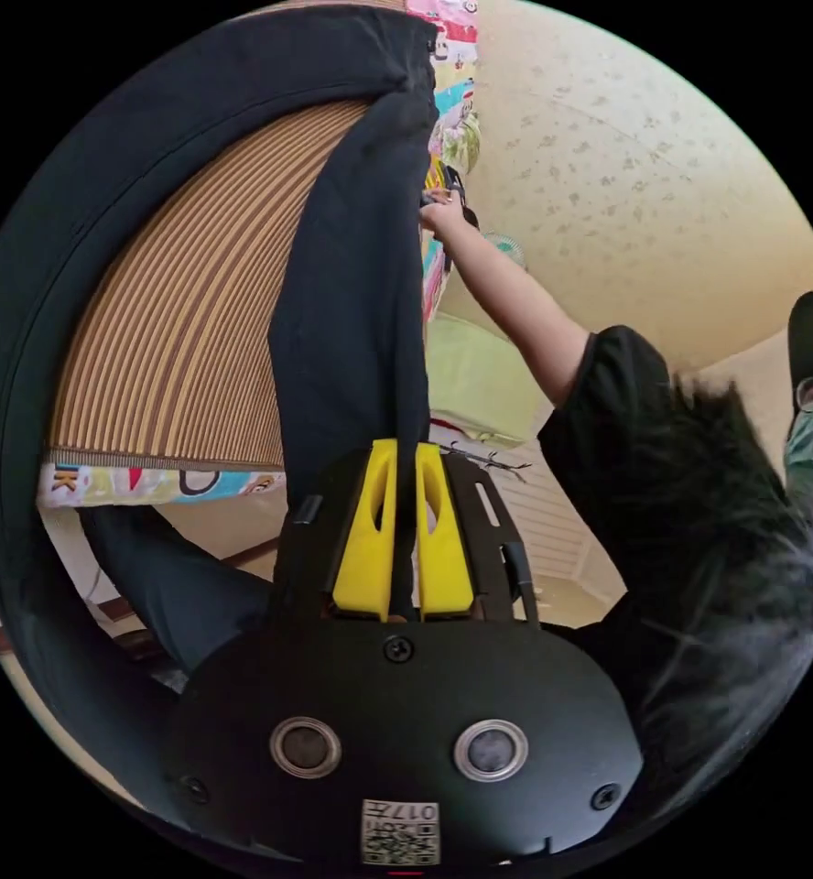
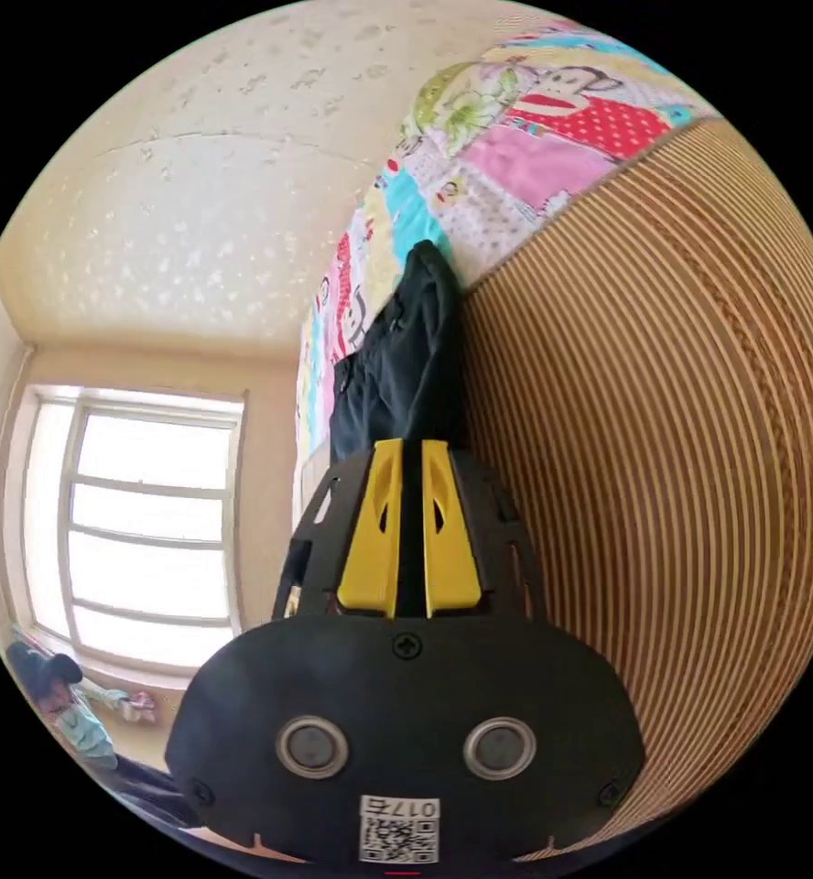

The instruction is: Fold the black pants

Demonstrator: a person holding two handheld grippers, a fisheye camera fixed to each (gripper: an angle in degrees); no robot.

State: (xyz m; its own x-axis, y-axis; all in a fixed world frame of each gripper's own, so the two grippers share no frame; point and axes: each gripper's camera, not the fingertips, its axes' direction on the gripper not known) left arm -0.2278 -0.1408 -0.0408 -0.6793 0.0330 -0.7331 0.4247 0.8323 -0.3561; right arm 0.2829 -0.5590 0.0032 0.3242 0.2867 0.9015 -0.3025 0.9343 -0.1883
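Note:
The black pants (image 1: 352, 302) are stretched out over a brown striped mat (image 1: 187, 320). My left gripper (image 1: 406, 446) is shut on one end of the cloth, its yellow jaws pinching the fabric between them. At the far end of the pants a hand holds the other gripper (image 1: 448, 192) against the cloth. In the right gripper view my right gripper (image 2: 412, 446) is shut on a bunched black edge of the pants (image 2: 406, 366), beside the striped mat (image 2: 663, 439).
A colourful patchwork cartoon bedsheet (image 2: 516, 137) lies under the mat. The person's arm (image 1: 516, 302) and dark shirt fill the right of the left gripper view. A bright window (image 2: 141, 540) and another person (image 2: 68, 705) are far off. A green pillow (image 1: 471, 375) lies beyond the pants.

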